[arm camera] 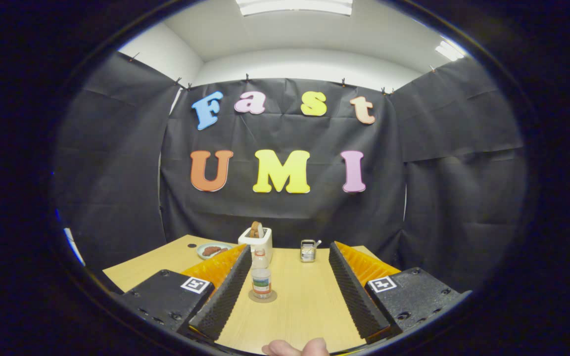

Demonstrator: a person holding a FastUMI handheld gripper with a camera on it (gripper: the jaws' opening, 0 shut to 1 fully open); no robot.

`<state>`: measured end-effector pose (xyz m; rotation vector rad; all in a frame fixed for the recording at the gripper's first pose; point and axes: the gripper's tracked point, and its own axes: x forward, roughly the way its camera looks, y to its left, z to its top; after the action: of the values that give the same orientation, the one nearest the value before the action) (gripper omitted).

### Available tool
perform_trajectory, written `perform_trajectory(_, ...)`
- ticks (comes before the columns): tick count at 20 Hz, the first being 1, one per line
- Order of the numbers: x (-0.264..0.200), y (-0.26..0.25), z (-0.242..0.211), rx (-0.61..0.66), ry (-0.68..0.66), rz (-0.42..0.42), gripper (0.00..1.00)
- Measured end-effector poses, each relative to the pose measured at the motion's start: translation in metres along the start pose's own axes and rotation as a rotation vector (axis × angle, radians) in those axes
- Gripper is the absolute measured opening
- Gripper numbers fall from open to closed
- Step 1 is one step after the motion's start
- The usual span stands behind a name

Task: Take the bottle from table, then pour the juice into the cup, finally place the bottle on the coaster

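Plainly, tool (290, 252) fingers spread apart — labelled bottle (261, 277) standing on coaster (262, 296), writing unreadable.

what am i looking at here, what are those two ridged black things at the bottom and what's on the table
Those ridged things are the two fingers of a hand-held gripper; a camera riding on it looks forward along them. Part of a hand shows at the near edge. The jaws stand wide open, holding nothing. Between them, close to the left finger, a small bottle stands upright on a round coaster on the wooden table. Beyond it are a white toaster with bread in it, a plate of food, and a small metal cup. Black cloth walls the booth.
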<state>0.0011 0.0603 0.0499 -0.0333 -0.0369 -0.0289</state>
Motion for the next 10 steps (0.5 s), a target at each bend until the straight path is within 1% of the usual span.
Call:
perform_trajectory(4,-0.028,-0.004,-0.001,0.023,0.008,-0.017,1.0)
perform_trajectory(10,-0.06,-0.002,0.006,-0.028,0.0,-0.032,1.0)
